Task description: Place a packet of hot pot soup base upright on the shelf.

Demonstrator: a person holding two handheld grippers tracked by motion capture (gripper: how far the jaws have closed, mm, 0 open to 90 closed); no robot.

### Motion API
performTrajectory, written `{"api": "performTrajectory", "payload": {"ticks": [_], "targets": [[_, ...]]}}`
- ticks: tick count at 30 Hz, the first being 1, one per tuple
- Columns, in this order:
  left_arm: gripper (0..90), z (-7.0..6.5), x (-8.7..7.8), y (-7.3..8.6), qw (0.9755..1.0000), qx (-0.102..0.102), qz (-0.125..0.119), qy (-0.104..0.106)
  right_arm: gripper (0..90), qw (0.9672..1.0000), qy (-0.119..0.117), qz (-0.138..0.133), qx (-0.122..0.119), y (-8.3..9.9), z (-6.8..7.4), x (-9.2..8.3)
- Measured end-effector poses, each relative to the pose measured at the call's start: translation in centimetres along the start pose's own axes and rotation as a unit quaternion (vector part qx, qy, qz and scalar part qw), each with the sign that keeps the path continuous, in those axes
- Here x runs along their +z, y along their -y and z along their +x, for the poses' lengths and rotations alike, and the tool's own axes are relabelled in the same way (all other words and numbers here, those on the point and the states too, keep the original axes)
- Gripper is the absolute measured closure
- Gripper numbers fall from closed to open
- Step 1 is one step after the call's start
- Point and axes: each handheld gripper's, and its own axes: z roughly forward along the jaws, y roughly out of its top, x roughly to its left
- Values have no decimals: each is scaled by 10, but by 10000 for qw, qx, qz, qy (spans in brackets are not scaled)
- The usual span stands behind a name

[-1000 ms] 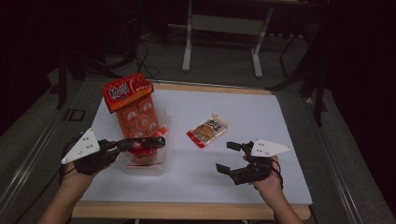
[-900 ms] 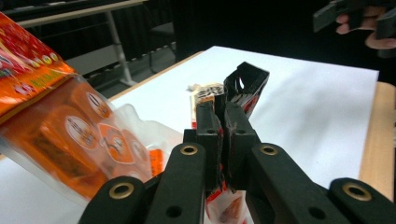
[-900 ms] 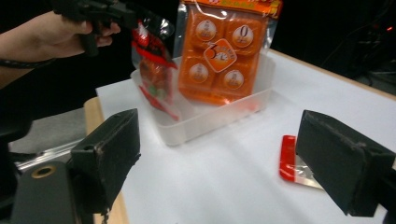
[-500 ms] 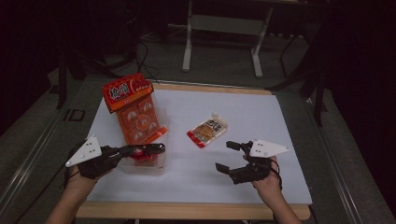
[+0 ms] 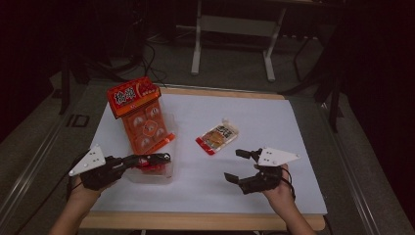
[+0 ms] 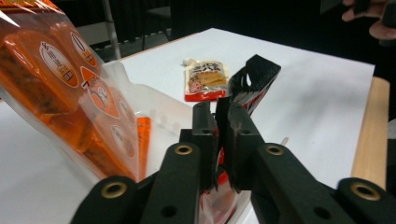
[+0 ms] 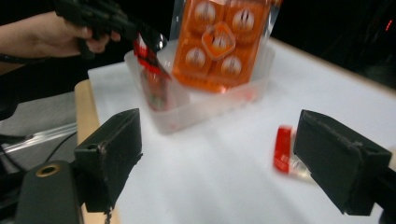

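Observation:
A tall orange multi-pack [image 5: 142, 122] leans upright in a clear plastic tub [image 5: 169, 172] at the left of the white table. My left gripper [image 5: 162, 158] reaches over the tub's near end. It is shut on a thin red snack packet [image 5: 148, 165] that hangs down into the tub. Its jaws have just been opening slightly, with the packet [image 6: 214, 198] still between them in the left gripper view [image 6: 217, 109]. A small snack pouch [image 5: 217, 137] lies flat mid-table. To the pouch's right and nearer me, my right gripper [image 5: 234, 165] is wide open and holds nothing.
The wooden table edge [image 5: 205, 221] runs along the front. White table surface [image 5: 274, 122] lies bare to the right of the pouch. In the right gripper view, the tub [image 7: 210, 109] and the orange pack [image 7: 219, 42] are ahead, and the pouch's red end [image 7: 284, 151] lies near the right jaw.
My left gripper has come down with the red packet, lowering it into the tub's near end. The right gripper has stayed where it was.

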Motion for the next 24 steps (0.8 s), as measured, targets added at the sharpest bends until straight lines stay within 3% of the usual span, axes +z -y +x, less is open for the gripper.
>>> {"api": "performTrajectory", "payload": {"ticks": [2, 6, 12, 14, 15, 17, 19, 24], "targets": [[801, -1, 0, -1, 10000, -1, -3, 25, 147, 10000, 18, 32, 63, 1, -1, 1], [622, -3, -2, -3, 10000, -64, -68, 22, 138, 9999, 88, 30, 90, 2, -3, 0], [485, -9, -3, -12, 9997, -32, -228, -14, 136, 9995, 313, -19, 96, 3, -7, -3], [363, -11, -2, -16, 9995, -144, -270, 44, 136, 9993, 352, -13, 144, 3, -9, -4], [363, -12, -3, -18, 9993, -196, -303, 51, 136, 9993, 352, -13, 144, 3, -9, -4], [261, -14, -2, -22, 9989, -299, -356, 92, 135, 9993, 350, -26, 142, 3, -9, -5], [144, -18, -2, -26, 9987, -313, -377, 140, 135, 9992, 390, -45, 117, 4, -9, -5], [71, -32, 1, -36, 9984, -235, -505, 41, 134, 9990, 335, -126, 266, 4, -12, -8]]}}
